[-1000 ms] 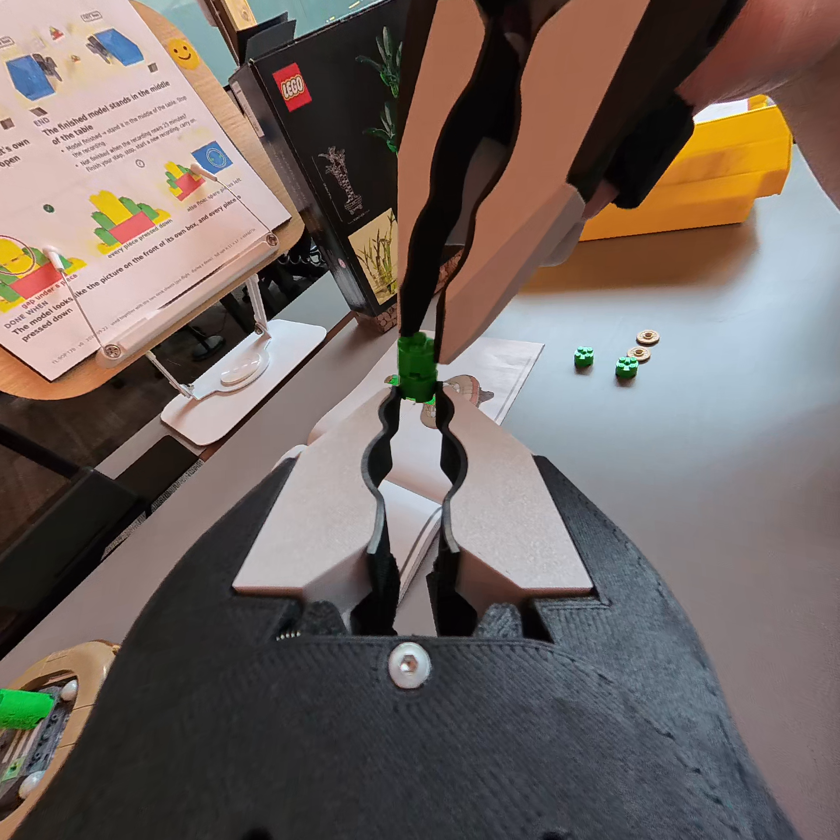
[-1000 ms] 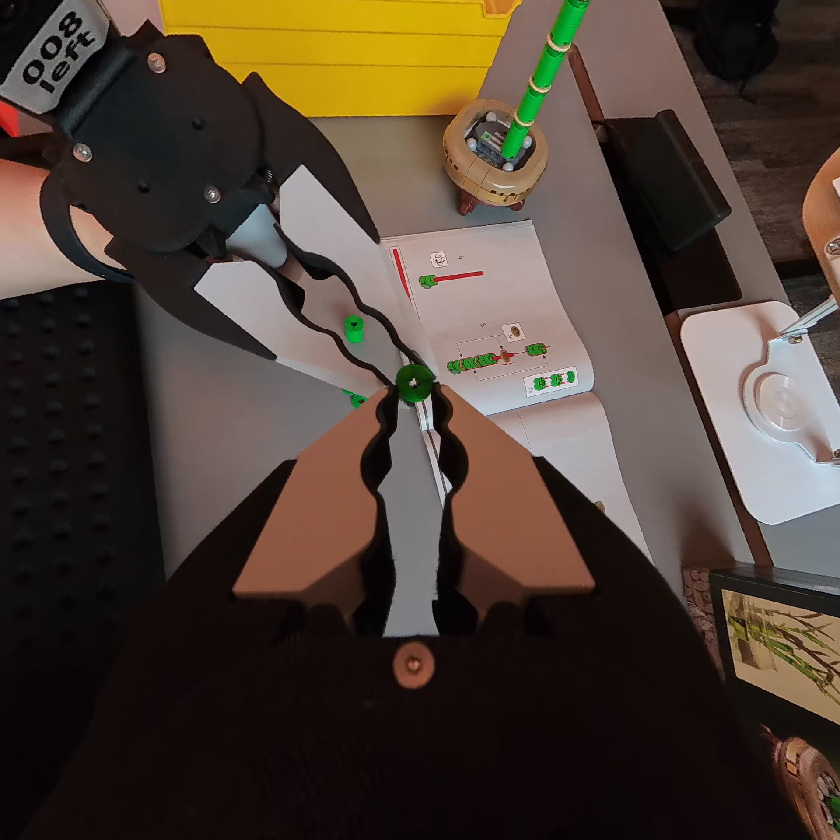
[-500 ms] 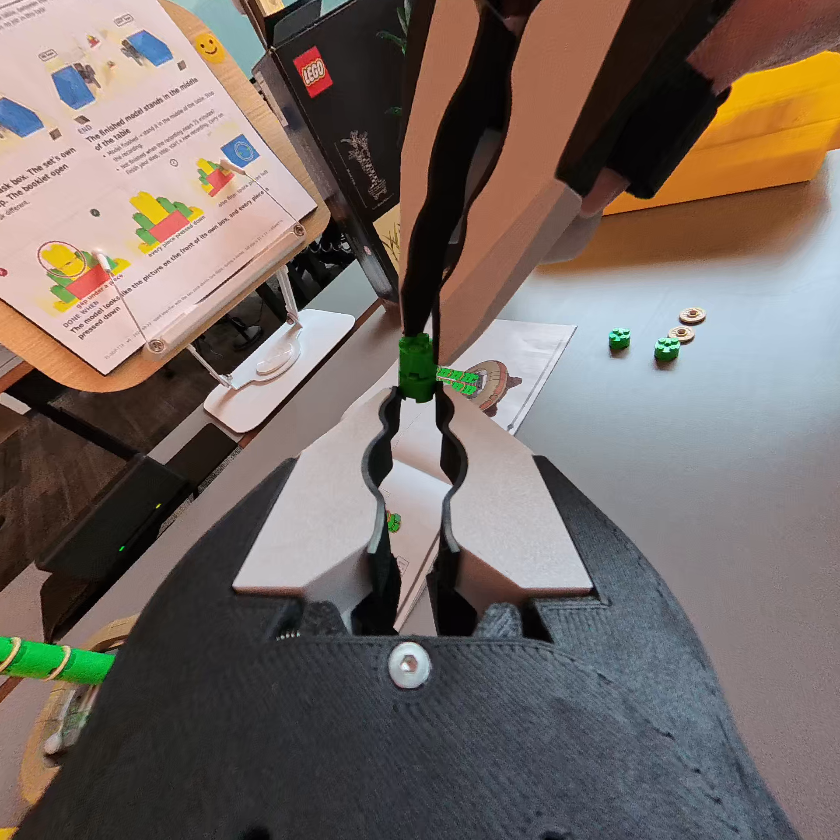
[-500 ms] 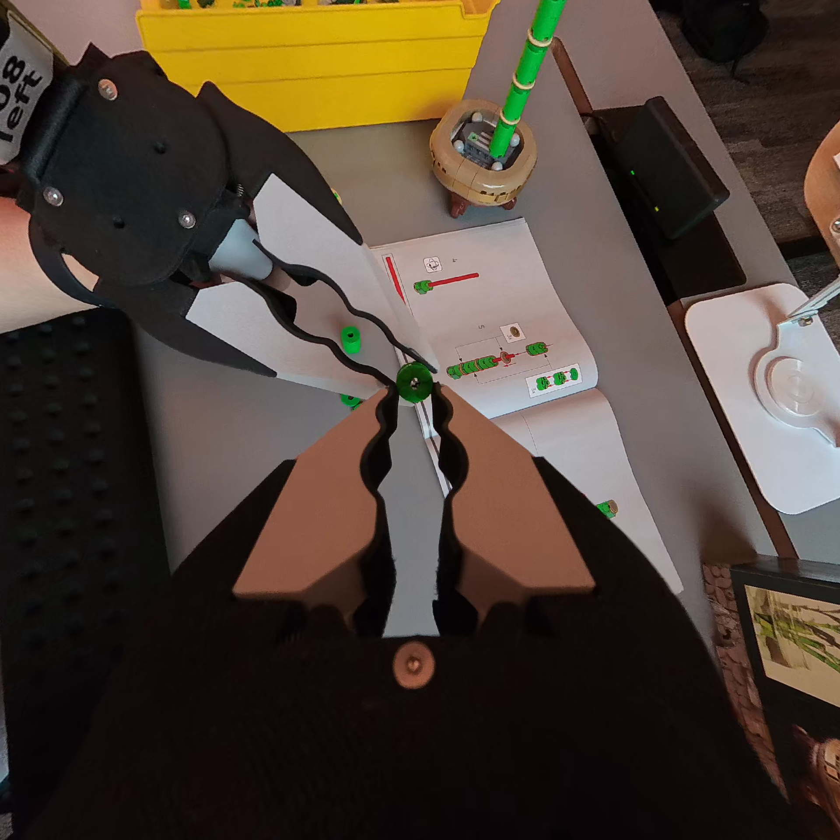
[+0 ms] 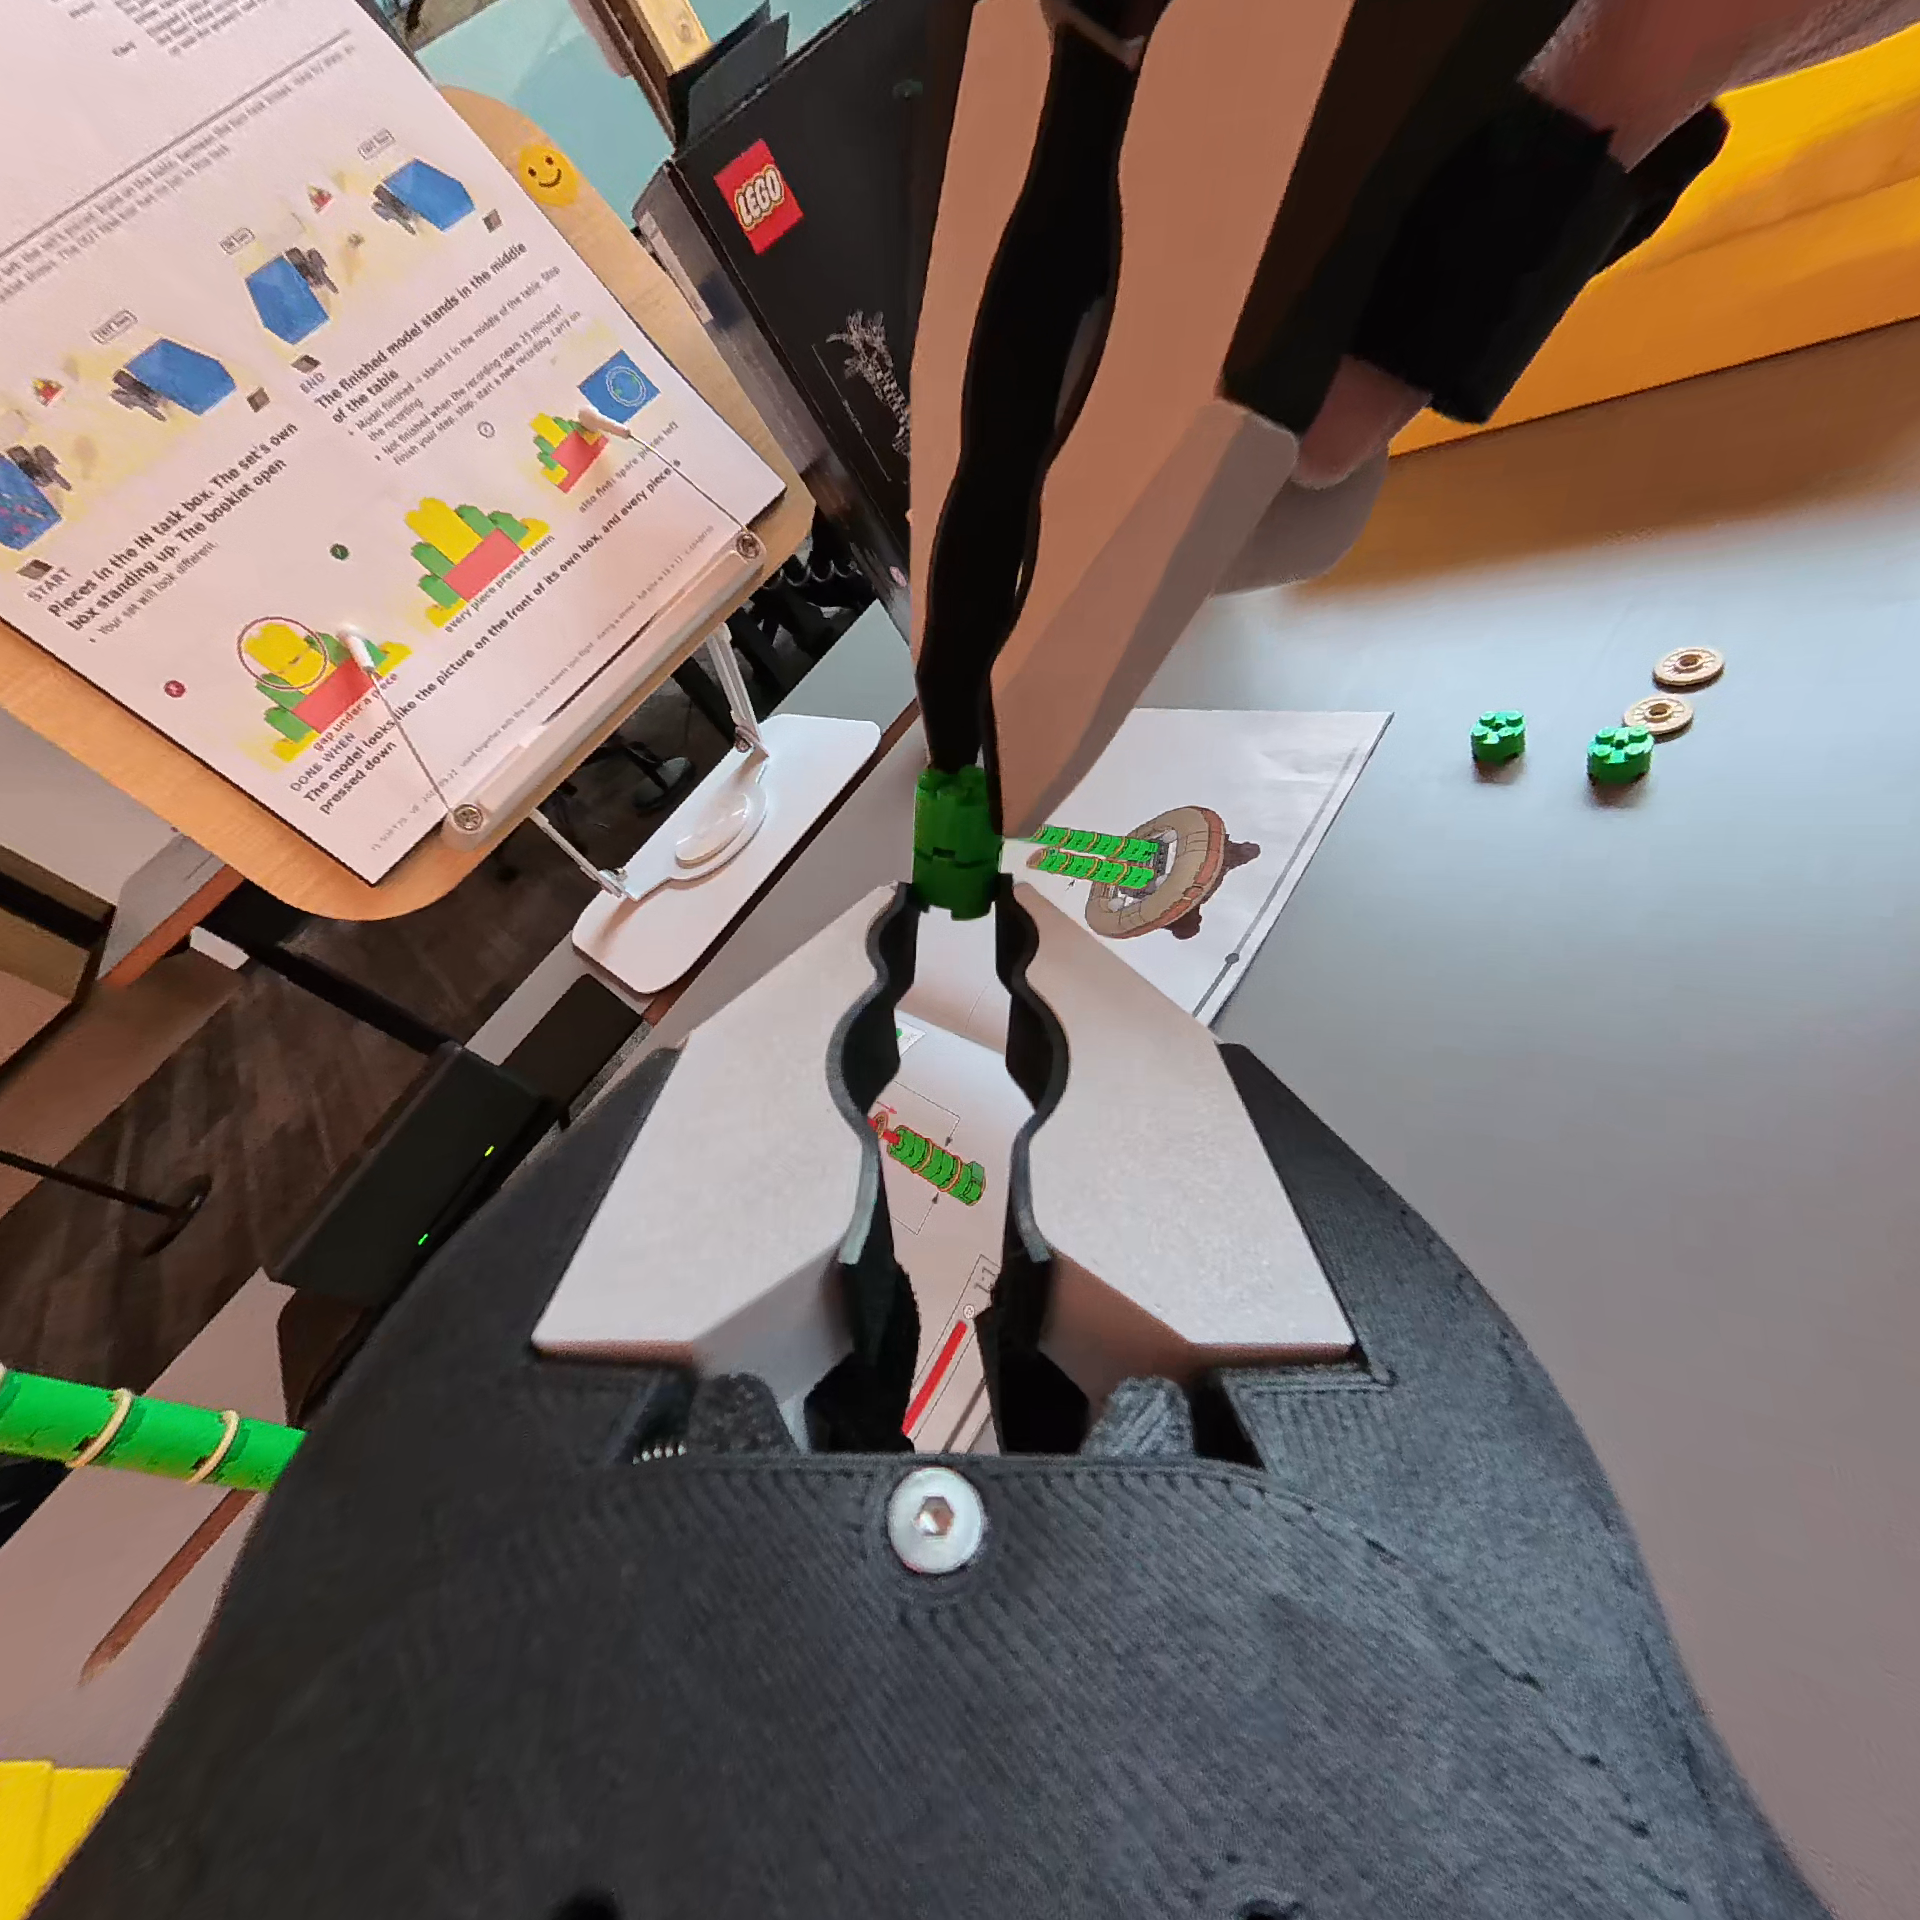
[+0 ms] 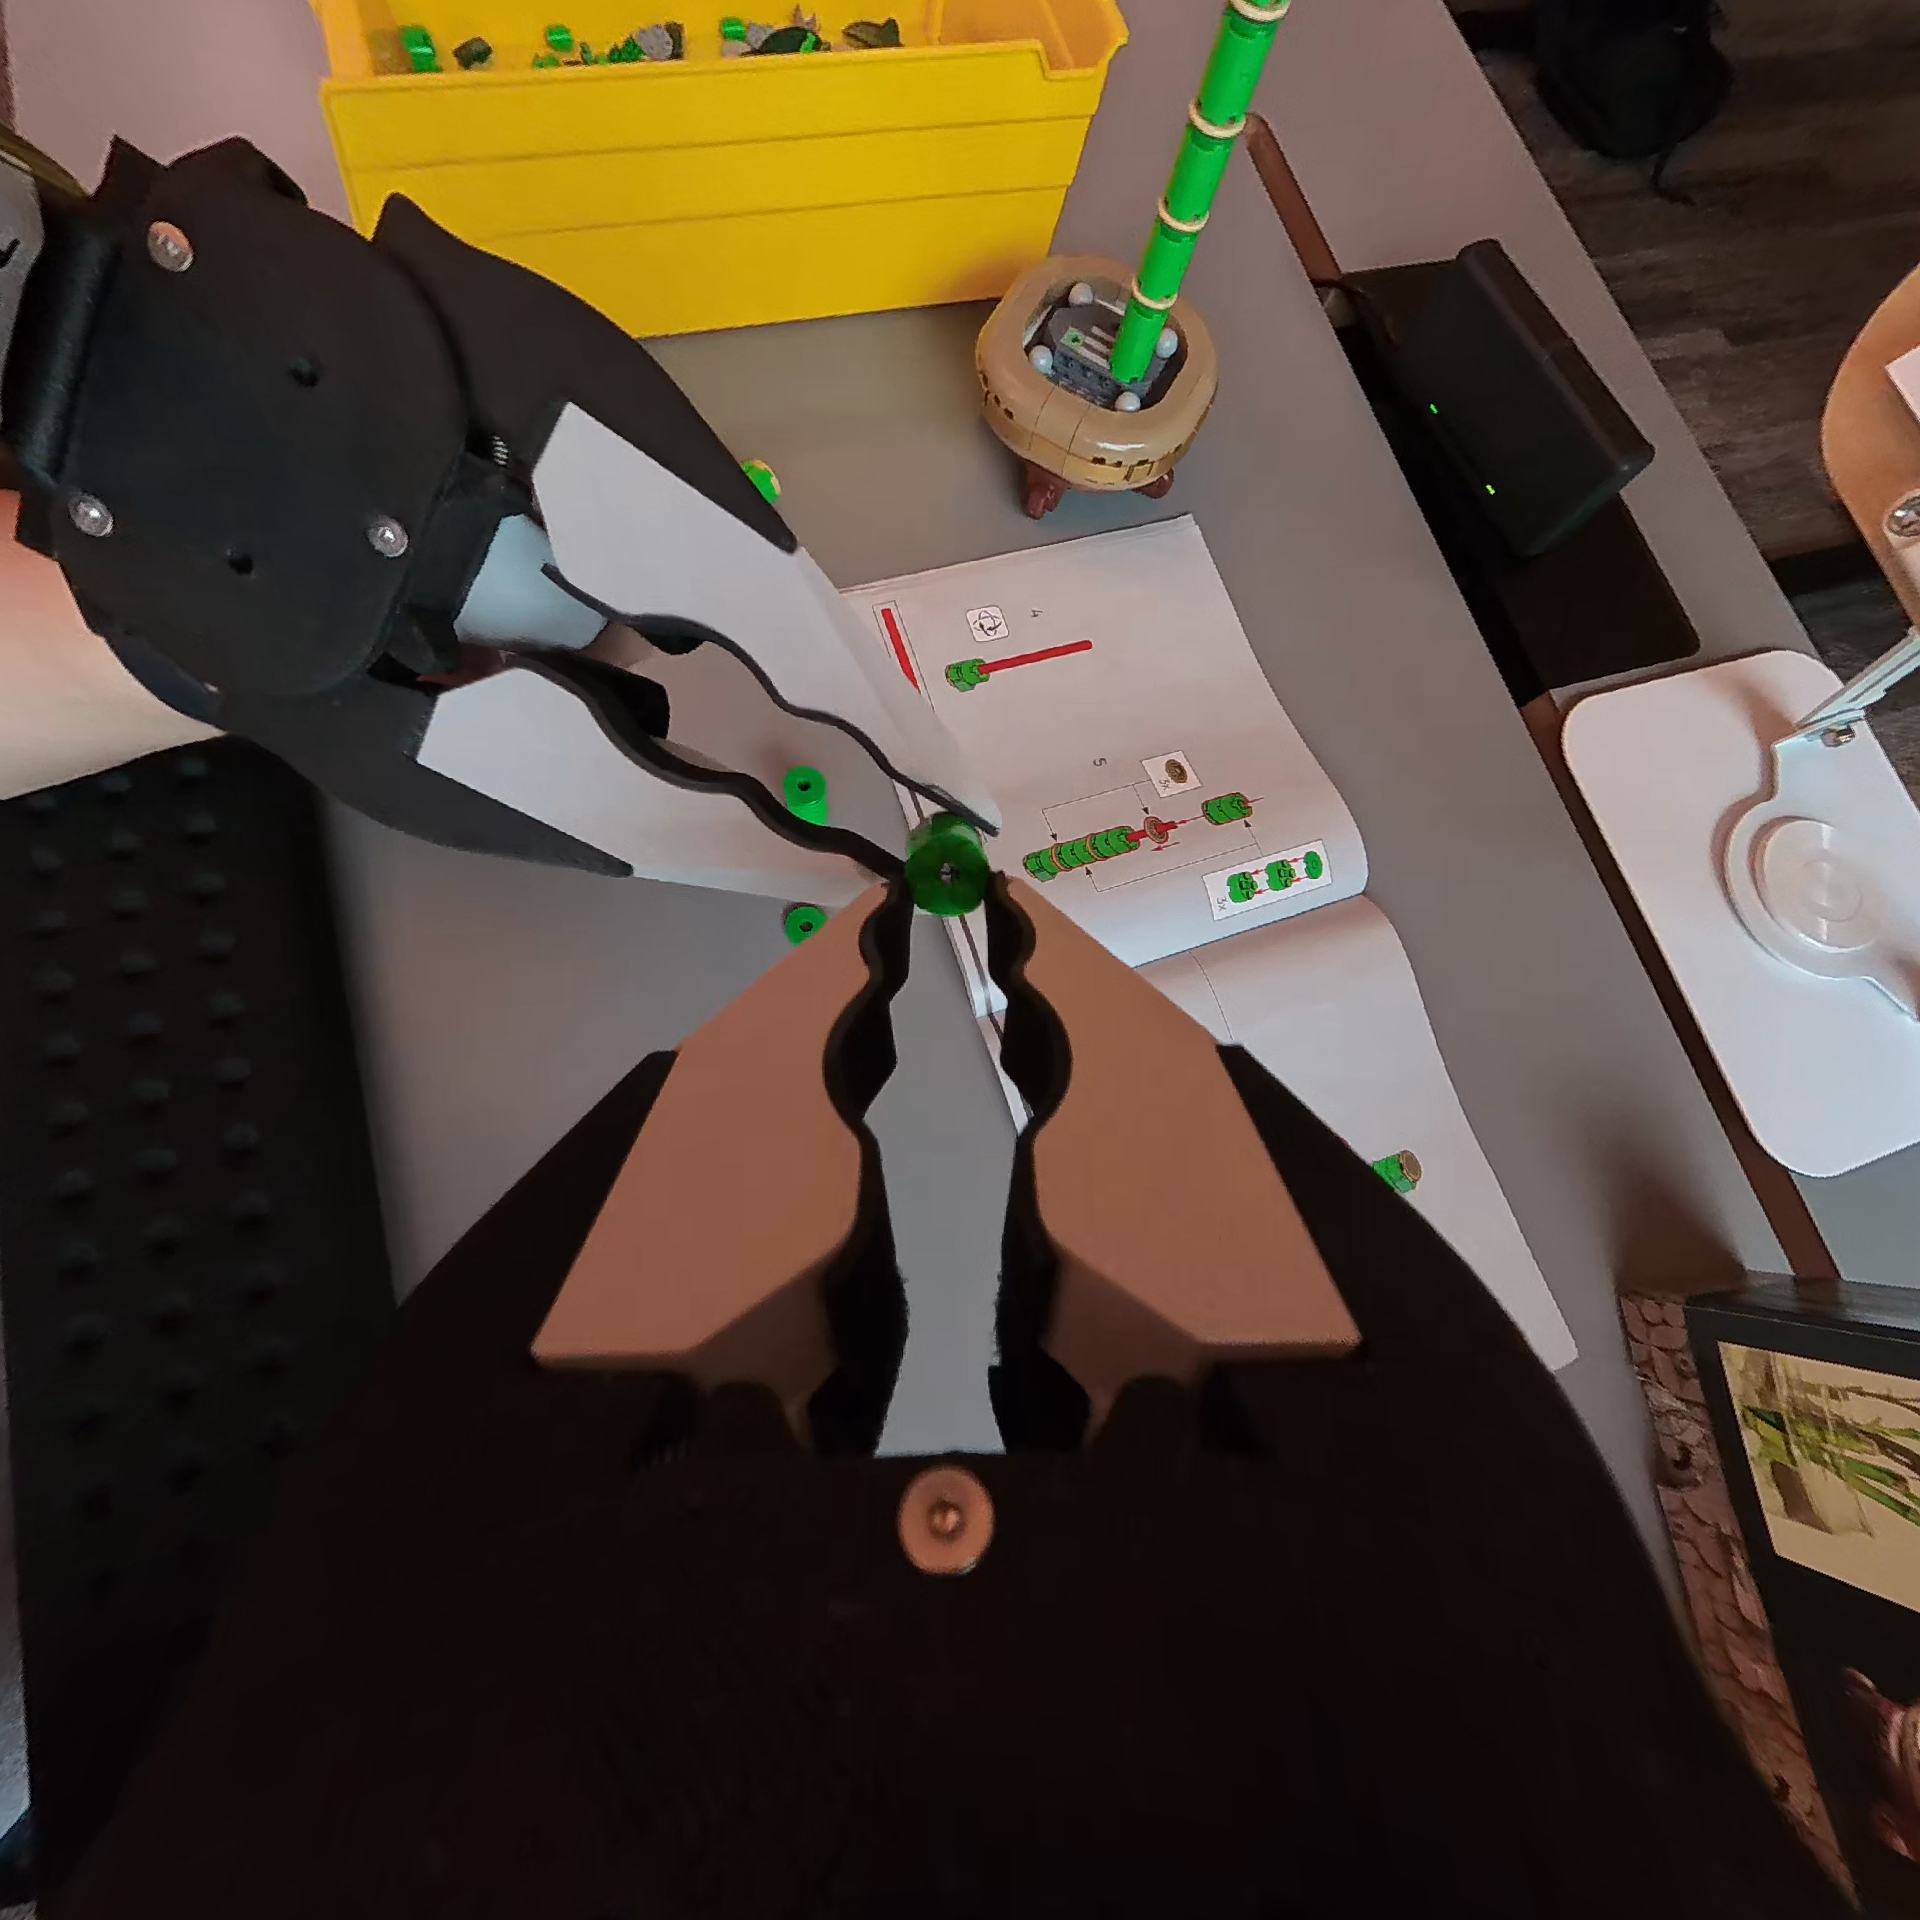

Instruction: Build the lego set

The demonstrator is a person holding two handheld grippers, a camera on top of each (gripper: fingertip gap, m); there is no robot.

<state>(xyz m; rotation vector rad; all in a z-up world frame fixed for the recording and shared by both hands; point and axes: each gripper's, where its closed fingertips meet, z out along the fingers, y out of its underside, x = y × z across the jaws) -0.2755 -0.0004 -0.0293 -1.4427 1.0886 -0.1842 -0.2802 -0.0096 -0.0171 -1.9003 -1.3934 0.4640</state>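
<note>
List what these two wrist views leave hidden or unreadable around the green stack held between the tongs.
- Green stack: in the left wrist view the right tongs cover its upper end; the right wrist view shows only its end face, so the piece count is unclear.
- Green stalk: left wrist view, cut off by the left edge and the left tongs' body.
- Yellow bin: right wrist view, contents too small to identify.

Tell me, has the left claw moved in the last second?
Yes. In its view the loose green bricks lie farther right and higher than before, so the left claw has swung leftward.
</note>
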